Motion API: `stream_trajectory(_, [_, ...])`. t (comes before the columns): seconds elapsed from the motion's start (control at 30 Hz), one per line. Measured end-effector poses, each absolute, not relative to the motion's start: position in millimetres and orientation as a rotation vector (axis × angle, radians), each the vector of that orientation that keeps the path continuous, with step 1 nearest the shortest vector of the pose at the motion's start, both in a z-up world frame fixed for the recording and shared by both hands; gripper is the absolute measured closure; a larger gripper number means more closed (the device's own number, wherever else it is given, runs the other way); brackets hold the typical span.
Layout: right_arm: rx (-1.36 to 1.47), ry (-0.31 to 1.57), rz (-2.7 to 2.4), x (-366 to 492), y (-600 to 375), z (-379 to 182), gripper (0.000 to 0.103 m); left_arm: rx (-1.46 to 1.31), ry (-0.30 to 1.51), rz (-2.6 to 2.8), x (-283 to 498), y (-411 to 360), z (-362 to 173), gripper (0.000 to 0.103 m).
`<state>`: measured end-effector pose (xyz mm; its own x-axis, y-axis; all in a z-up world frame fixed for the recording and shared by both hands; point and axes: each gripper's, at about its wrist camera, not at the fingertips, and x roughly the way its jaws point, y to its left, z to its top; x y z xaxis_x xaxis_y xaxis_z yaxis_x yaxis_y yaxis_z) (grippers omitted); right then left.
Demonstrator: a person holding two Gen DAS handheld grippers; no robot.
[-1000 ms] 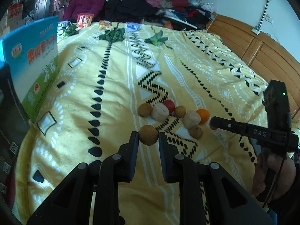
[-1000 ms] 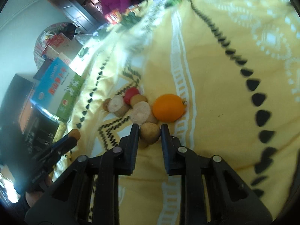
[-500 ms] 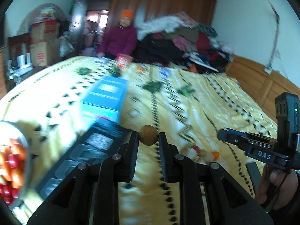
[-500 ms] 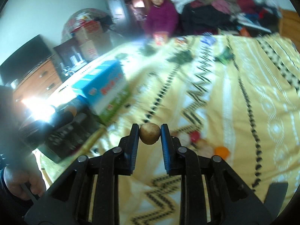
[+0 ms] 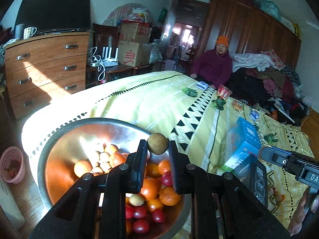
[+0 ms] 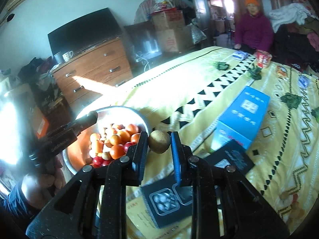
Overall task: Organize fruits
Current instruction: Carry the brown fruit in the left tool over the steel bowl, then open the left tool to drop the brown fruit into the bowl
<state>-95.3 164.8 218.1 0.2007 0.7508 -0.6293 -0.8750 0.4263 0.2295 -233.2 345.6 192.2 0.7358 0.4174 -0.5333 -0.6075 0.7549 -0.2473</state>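
My left gripper (image 5: 157,149) is shut on a small round brown fruit (image 5: 157,143) and holds it above the far rim of a metal bowl (image 5: 65,131) filled with oranges, red fruits and pale ones. My right gripper (image 6: 159,141) is shut on a second small brown fruit (image 6: 159,144) and hangs above the yellow bedspread just right of the same bowl (image 6: 142,117). The left gripper's tip (image 6: 87,119) reaches over the bowl in the right wrist view. A few loose fruits (image 6: 287,197) lie on the bedspread at the lower right.
A blue box (image 6: 243,115) and a black box (image 6: 229,159) lie on the bed right of the bowl. A wooden dresser (image 5: 45,69) stands beyond the bed's left edge. A person in purple (image 5: 215,65) sits at the far side. A pink basket (image 5: 12,167) is on the floor.
Both grippers have swung left from the loose fruits on the bedspread to the metal bowl, each still holding its brown fruit.
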Motion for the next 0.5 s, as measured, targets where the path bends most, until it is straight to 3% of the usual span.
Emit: stream_trajectory(0.5, [-0.396, 0.839, 1.234, -147.5, 263.1, 180.7, 0.079, -0.513, 0.550, 0.617, -255.6, 379.2, 147.1, 0.082])
